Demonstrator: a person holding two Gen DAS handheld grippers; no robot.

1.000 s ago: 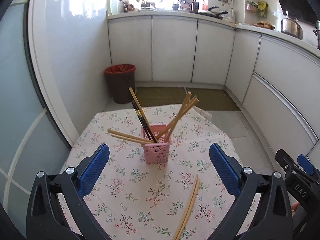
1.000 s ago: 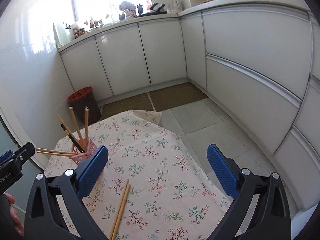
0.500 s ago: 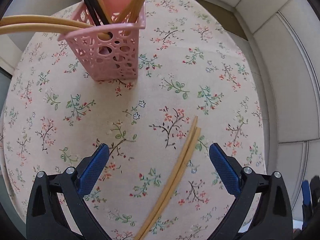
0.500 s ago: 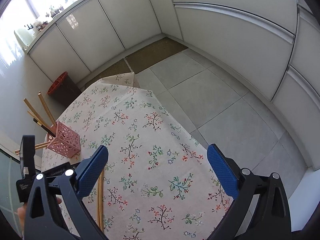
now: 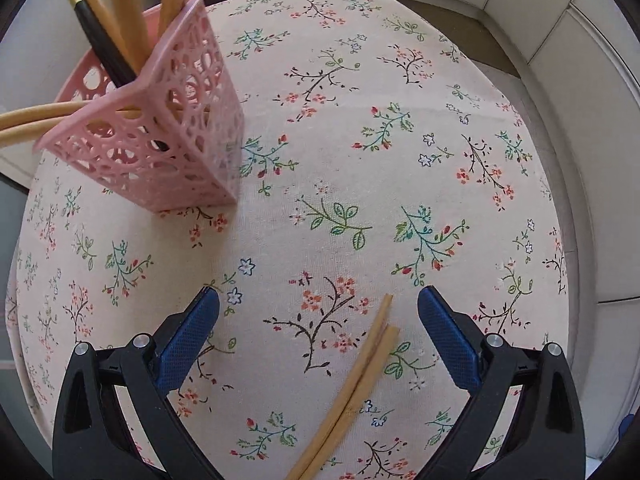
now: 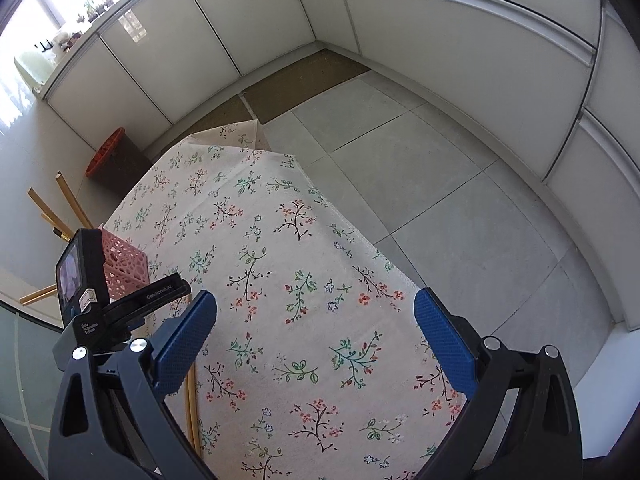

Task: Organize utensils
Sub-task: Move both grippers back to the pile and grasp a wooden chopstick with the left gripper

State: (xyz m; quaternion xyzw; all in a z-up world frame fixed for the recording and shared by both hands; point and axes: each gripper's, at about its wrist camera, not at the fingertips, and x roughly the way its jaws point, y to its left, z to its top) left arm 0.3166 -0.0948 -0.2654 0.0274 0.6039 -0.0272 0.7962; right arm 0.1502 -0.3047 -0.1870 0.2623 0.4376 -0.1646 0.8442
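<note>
Left wrist view: the left gripper [image 5: 318, 336] hangs low over the floral tablecloth [image 5: 360, 184], jaws spread wide and empty, straddling the tips of a loose pair of tan wooden chopsticks [image 5: 352, 392] lying flat on the cloth; up left, the pink perforated plastic basket [image 5: 160, 136] holds several tan chopsticks and one black chopstick [image 5: 98, 40], some leaning out over its rim. Right wrist view: the right gripper [image 6: 316, 336] is also wide open with nothing between its blue pads [image 6: 444, 340], above bare cloth, the left gripper's black body and the pink basket [image 6: 124, 268] at far left.
</note>
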